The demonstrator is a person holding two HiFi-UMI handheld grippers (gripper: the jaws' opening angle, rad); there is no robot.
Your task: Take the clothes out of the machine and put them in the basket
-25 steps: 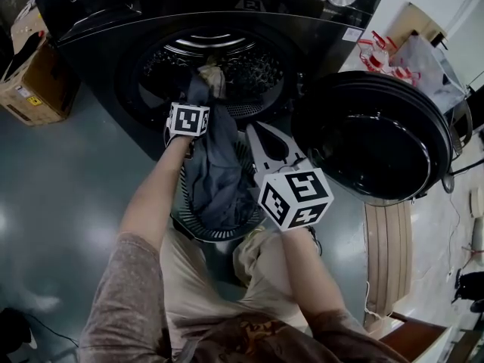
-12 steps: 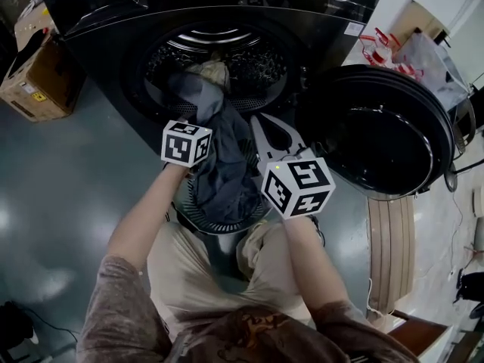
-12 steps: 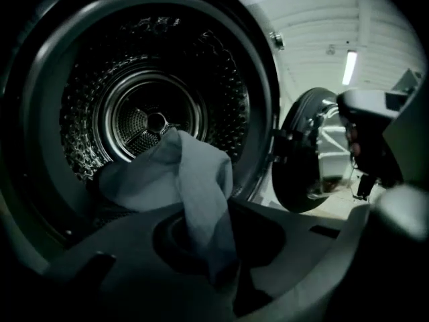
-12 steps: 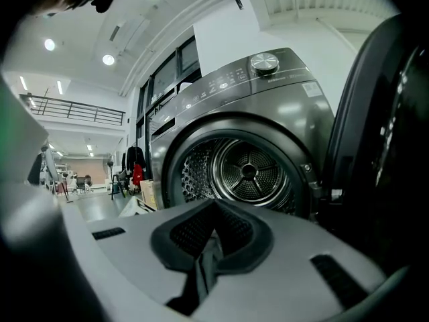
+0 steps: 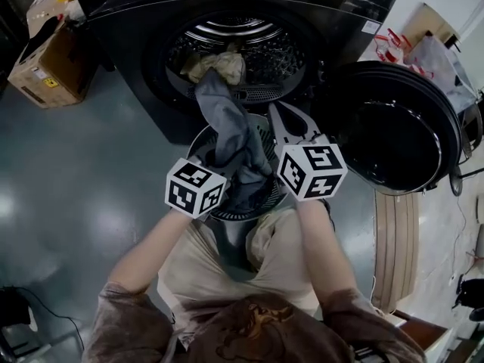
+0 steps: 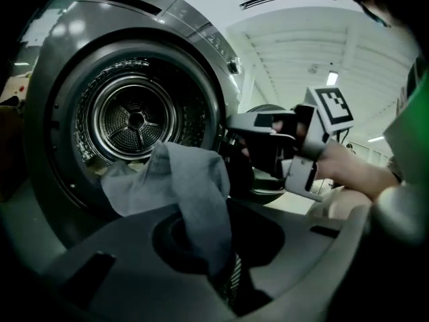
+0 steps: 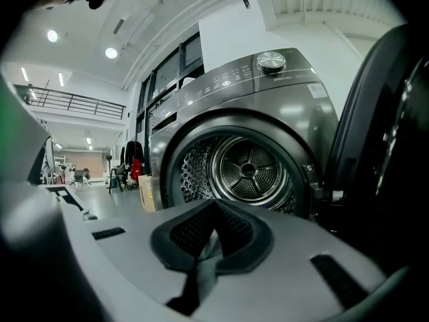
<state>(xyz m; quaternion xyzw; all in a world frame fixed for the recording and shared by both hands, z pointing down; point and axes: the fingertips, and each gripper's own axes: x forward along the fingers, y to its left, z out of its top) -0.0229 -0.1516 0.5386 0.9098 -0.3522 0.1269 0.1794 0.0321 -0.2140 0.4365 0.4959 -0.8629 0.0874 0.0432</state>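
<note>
A long grey garment stretches from the drum mouth of the dark washing machine down toward the round slatted basket on the floor in front of it. My left gripper is shut on the garment's lower end over the basket; in the left gripper view the garment runs from between the jaws of the left gripper up to the drum. A beige cloth lies at the drum's lip. My right gripper hovers beside the garment, shut, apparently holding nothing; its jaws point at the drum.
The machine's round door hangs open at the right, close to my right gripper. A cardboard box sits left of the machine. A wooden board and red-and-white items lie at the right. The person's knees are just behind the basket.
My left gripper has pulled back from the drum mouth toward the person, drawing the grey garment out over the basket. The right gripper has stayed in place.
</note>
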